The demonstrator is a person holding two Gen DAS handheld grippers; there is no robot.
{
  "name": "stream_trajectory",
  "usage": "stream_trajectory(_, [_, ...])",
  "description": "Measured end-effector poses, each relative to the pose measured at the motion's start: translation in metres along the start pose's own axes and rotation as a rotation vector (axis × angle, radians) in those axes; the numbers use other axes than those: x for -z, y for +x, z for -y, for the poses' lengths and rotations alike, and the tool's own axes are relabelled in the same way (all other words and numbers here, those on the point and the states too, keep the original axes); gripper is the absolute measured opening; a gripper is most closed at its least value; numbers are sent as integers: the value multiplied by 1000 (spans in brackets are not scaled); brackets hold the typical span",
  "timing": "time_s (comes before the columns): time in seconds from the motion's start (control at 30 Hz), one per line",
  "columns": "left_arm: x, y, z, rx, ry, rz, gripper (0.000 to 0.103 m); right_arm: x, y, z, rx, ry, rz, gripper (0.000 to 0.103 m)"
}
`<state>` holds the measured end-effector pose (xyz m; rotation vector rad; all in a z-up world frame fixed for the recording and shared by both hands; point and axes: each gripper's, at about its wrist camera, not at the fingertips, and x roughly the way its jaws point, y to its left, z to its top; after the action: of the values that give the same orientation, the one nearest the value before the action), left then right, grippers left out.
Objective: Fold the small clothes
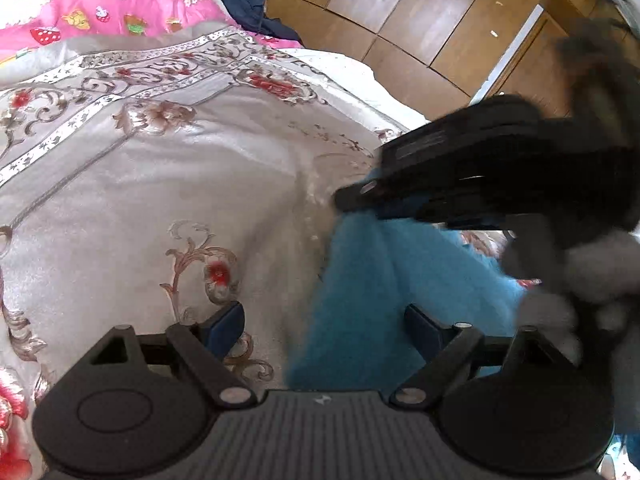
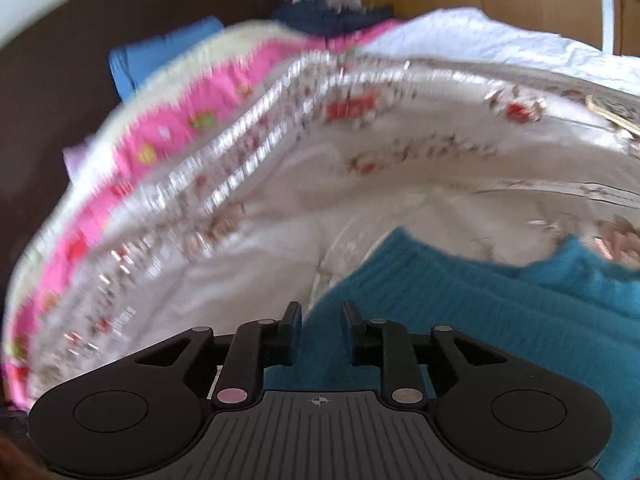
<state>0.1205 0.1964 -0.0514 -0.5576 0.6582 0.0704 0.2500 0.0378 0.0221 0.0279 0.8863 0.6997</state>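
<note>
I look across a bed (image 1: 168,168) covered by a shiny cream bedspread (image 1: 224,152) printed with red flowers and scrolling brown borders. Beyond it lies a pink quilt (image 1: 100,12) with small cartoon patches and a pale frilled edge. A white sheet (image 2: 480,36) shows at the far side of the bed. Dark navy clothing (image 1: 248,8) is heaped past the quilt. The floor (image 1: 400,12) is laid in warm brown wooden boards, with a white strip (image 1: 512,44) running across them. Daylight gives the bedspread a soft sheen.
</note>
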Motion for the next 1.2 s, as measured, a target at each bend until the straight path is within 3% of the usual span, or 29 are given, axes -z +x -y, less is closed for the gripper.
stream_trajectory(0.07, [1, 2, 3, -21, 18, -2, 98, 16, -30, 22, 63, 5, 41, 30])
stream_trajectory(0.17, [3, -1, 9, -44, 46, 12, 99, 48, -60, 68, 185, 62, 63, 30])
stream_trajectory(0.23, [4, -2, 11, -53, 52, 15, 100, 70, -71, 109, 294, 160, 33, 30])
stream_trajectory(0.27, [4, -3, 12, -59, 55, 16, 100, 79, -75, 126, 325, 191, 32, 25])
stream_trajectory(0.33, [5, -2, 13, -85, 77, 16, 102, 89, -86, 149, 288, 260, 60, 18])
stream_trajectory(0.4, [8, 0, 14, -111, 102, 17, 103, 93, -108, 154, 233, 326, 139, 28])
stream_trajectory(0.47, [9, -1, 16, -139, 105, 9, 103, 101, -136, 157, 257, 301, 235, 29])
stream_trajectory(0.57, [11, -12, 22, -187, 115, 17, 103, 118, -168, 170, 360, 282, 317, 30])
stream_trajectory(0.67, [13, -27, 30, -221, 133, 48, 102, 140, -180, 195, 444, 338, 307, 34])
stream_trajectory(0.77, [16, -41, 53, -239, 219, 102, 101, 159, -167, 221, 494, 401, 225, 33])
stream_trajectory(0.83, [20, -43, 71, -220, 273, 112, 101, 173, -168, 234, 448, 496, 238, 36])
stream_trajectory(0.9, [24, -32, 87, -215, 331, 72, 101, 184, -178, 243, 394, 574, 279, 35])
stream_trajectory(1.0, [36, -7, 95, -298, 434, 0, 101, 194, -187, 254, 309, 606, 296, 39])
stream_trajectory(1.07, [36, -5, 91, -301, 407, -20, 101, 202, -185, 261, 237, 637, 308, 40])
stream_trajectory(1.2, [32, -20, 102, -280, 400, 37, 101, 215, -181, 268, 155, 680, 291, 45])
